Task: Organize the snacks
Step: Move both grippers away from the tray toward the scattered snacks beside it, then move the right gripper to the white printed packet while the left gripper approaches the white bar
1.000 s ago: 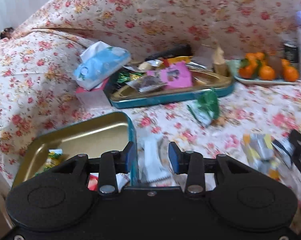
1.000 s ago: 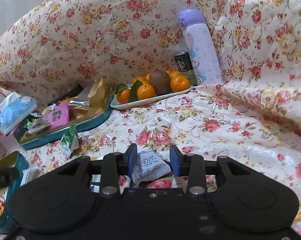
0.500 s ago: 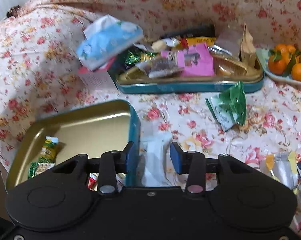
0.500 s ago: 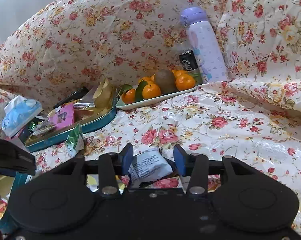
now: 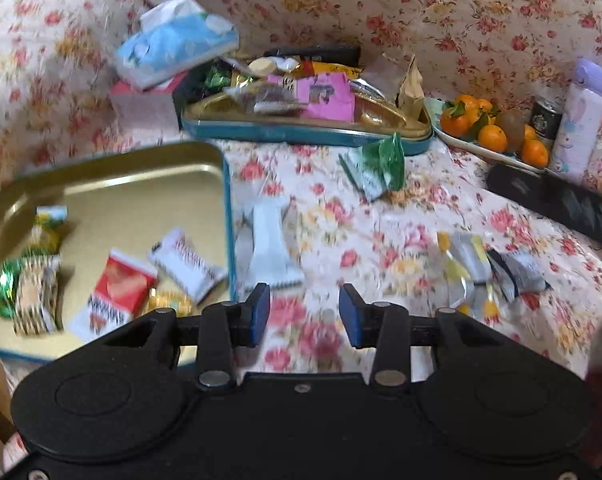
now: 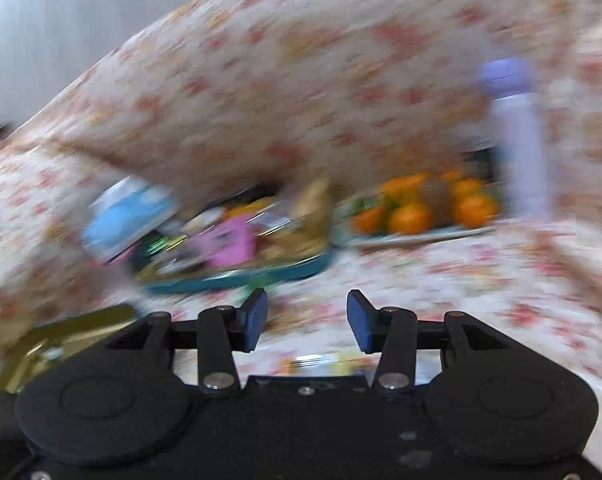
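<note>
Setting: a home living space. A floral quilted cover (image 5: 381,220) drapes the whole seating surface and backrest. At upper left lies a blue tissue pack (image 5: 177,40). At right, a plate of mandarins (image 5: 493,136) stands beside a lavender thermos bottle (image 5: 581,120). Gold-lined tins (image 5: 113,184) hold wrapped snacks (image 5: 117,288).

A surface draped in a floral cloth (image 5: 381,216) carried everything; whether a bed or a sofa lay beneath could not be told. A gold-lined teal tin (image 5: 113,196) was set at its near left. A second teal tin (image 5: 301,134), heaped with packets, was placed toward the back, with a blue tissue pack (image 5: 173,40) beside it at the far left. A white wrapper (image 5: 271,248) lay just beside the near tin. A green packet (image 5: 381,164) lay mid-cloth, and yellow and grey packets (image 5: 489,268) were scattered near right. A plate of oranges (image 5: 489,136) and a lilac bottle (image 5: 581,120) stood at the far right.
</note>
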Demonstrator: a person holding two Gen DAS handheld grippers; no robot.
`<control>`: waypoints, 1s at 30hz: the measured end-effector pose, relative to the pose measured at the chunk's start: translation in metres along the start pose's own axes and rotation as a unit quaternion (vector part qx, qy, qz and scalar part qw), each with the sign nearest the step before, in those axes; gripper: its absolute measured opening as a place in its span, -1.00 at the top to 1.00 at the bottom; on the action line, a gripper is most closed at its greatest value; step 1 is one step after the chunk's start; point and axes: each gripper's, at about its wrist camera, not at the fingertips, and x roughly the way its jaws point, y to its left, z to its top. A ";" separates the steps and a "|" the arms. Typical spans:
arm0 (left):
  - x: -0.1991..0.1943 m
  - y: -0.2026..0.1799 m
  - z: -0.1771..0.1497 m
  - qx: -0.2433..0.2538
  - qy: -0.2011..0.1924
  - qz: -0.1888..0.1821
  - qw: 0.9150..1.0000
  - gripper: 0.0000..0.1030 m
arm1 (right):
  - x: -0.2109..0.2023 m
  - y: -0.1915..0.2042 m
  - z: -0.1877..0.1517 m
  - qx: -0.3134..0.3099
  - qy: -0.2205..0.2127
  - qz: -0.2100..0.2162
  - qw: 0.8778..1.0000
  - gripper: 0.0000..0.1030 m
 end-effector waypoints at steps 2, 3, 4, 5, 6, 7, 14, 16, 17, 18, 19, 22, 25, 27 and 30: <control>-0.001 0.002 -0.005 0.004 -0.005 0.000 1.000 0.05 | 0.016 0.010 0.014 -0.010 0.049 0.036 0.998 0.08; -0.004 0.004 -0.008 0.000 -0.008 -0.006 1.000 0.05 | 0.024 0.016 0.019 -0.017 0.069 0.048 0.996 0.10; -0.006 0.008 -0.010 -0.006 -0.011 -0.016 1.000 0.05 | 0.031 0.022 0.023 -0.025 0.087 0.059 0.994 0.19; -0.008 0.012 -0.011 -0.011 -0.011 -0.021 1.000 0.05 | 0.039 0.030 0.026 -0.035 0.104 0.068 0.992 0.22; -0.011 0.016 -0.013 -0.015 -0.014 -0.025 0.999 0.05 | 0.045 0.037 0.026 -0.045 0.118 0.075 0.989 0.22; -0.015 0.020 -0.015 -0.017 -0.018 -0.026 0.999 0.05 | 0.050 0.045 0.026 -0.057 0.130 0.081 0.987 0.23; -0.034 0.037 -0.029 -0.012 -0.032 -0.019 0.999 0.05 | 0.085 0.101 0.009 -0.126 0.177 0.098 0.971 0.26; -0.037 0.041 -0.032 -0.013 -0.033 -0.020 0.999 0.05 | 0.092 0.111 0.003 -0.135 0.185 0.099 0.968 0.26; -0.038 0.043 -0.034 -0.011 -0.033 -0.020 0.999 0.05 | 0.096 0.115 0.002 -0.138 0.190 0.099 0.967 0.26; -0.039 0.044 -0.035 -0.010 -0.033 -0.020 0.999 0.05 | 0.097 0.119 0.000 -0.141 0.193 0.099 0.966 0.26; -0.040 0.045 -0.036 -0.010 -0.034 -0.020 0.999 0.05 | 0.100 0.123 -0.002 -0.147 0.196 0.095 0.965 0.26; -0.041 0.047 -0.038 -0.010 -0.036 -0.021 0.999 0.05 | 0.104 0.131 -0.008 -0.168 0.201 0.084 0.961 0.26; -0.042 0.049 -0.039 -0.012 -0.035 -0.021 0.999 0.05 | 0.110 0.137 -0.013 -0.186 0.207 0.069 0.958 0.26; -0.042 0.049 -0.038 -0.013 -0.036 -0.022 0.999 0.05 | 0.113 0.137 -0.017 -0.196 0.214 0.060 0.955 0.26; -0.043 0.048 -0.037 -0.007 -0.039 -0.020 0.999 0.05 | 0.111 0.133 -0.018 -0.192 0.208 0.054 0.958 0.26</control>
